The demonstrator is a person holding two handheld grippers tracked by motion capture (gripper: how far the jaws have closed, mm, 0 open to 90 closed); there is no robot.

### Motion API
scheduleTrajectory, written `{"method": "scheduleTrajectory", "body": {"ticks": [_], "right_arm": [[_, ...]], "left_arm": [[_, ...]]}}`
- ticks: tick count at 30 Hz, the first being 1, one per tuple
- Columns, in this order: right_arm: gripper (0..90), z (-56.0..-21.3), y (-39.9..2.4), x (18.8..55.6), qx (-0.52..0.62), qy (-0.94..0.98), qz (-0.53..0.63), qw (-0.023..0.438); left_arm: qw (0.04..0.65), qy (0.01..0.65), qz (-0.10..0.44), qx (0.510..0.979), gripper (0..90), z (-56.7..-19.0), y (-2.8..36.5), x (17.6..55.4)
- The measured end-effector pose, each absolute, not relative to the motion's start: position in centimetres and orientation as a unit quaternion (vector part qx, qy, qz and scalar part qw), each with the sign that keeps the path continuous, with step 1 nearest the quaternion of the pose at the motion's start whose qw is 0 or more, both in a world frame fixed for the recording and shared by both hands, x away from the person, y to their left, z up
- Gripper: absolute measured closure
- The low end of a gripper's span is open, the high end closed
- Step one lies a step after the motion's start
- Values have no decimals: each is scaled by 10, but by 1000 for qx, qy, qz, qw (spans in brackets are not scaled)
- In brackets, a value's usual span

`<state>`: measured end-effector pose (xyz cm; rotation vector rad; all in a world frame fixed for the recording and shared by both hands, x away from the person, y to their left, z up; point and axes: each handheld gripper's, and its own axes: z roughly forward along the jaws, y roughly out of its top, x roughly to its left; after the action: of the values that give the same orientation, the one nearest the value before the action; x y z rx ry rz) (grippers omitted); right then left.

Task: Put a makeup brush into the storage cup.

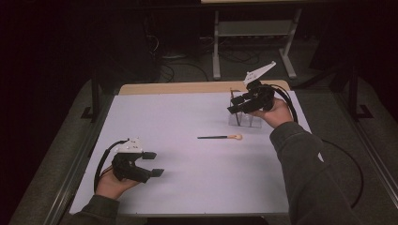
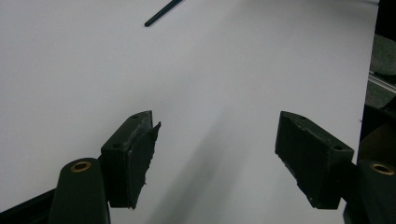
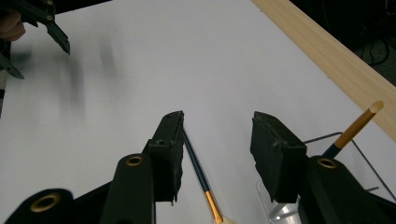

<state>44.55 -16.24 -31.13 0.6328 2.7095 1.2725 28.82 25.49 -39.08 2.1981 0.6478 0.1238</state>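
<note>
A thin dark brush (image 1: 218, 137) with a pale tip lies flat on the white sheet near the table's middle. Its dark end (image 2: 161, 11) shows at the top of the left gripper view, and its shaft (image 3: 196, 168) runs beside one jaw in the right gripper view. My right gripper (image 1: 232, 106) (image 3: 217, 140) hovers open at the far right, above a clear holder (image 1: 246, 121) (image 3: 364, 158), with nothing between its pads. A second brush (image 1: 232, 93) (image 3: 357, 126) stands tilted in that holder. My left gripper (image 1: 156, 164) (image 2: 215, 154) rests open at the near left, its jaws wide with nothing between them.
The white sheet (image 1: 187, 187) covers most of the table. A bare wooden strip (image 1: 187, 87) (image 3: 327, 56) runs along the far edge. Beyond it are dark floor, cables and a grey metal stand (image 1: 253, 28). A black cable (image 1: 347, 159) trails from the right gripper past the table's right edge.
</note>
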Motion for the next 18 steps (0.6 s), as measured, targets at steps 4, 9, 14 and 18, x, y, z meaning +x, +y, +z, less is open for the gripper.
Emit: {"method": "scheduleTrajectory", "body": {"ticks": [4, 9, 14, 18], "right_arm": [[529, -312, -160, 444, 204, 886, 415, 39], [528, -312, -159, 443, 196, 888, 414, 42], [527, -312, -156, 442, 196, 888, 414, 37], [524, -312, -153, 440, 194, 889, 414, 33]], "left_arm": [[410, 257, 49, 874, 279, -391, 255, 288], [411, 258, 48, 873, 278, -390, 255, 288], [411, 258, 47, 873, 277, -391, 255, 288], [410, 258, 48, 873, 276, -391, 255, 288]]}}
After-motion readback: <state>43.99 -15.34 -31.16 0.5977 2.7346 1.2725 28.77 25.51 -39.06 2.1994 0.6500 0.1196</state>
